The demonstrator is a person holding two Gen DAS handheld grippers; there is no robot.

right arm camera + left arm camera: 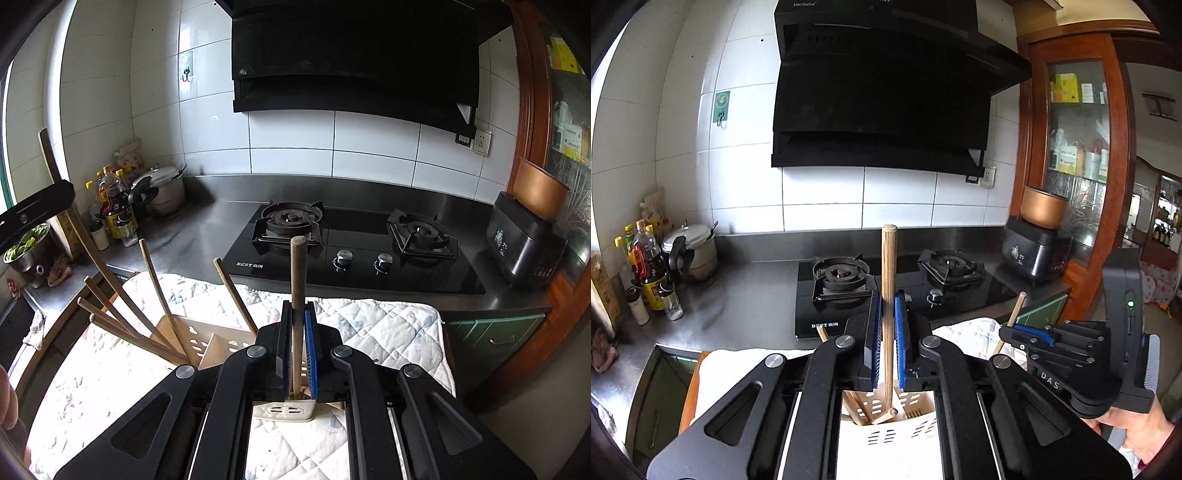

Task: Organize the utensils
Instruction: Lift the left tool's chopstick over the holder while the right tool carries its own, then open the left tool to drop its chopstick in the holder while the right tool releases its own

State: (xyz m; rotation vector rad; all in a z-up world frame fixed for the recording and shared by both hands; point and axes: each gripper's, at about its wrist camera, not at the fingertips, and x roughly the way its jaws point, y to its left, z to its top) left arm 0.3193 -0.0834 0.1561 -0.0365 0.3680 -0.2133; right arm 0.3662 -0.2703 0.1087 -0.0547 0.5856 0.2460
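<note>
Standing upright between each gripper's (888,325) (297,347) pads, a chopstick (887,295).

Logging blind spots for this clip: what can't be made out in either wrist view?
- Left wrist view: lower end of the chopstick the left gripper clamps, hidden by the pads.
- Right wrist view: bottom of the right gripper's chopstick, inside the cream utensil holder.
- Holder's compartments: covered by gripper linkages in both views.
</note>
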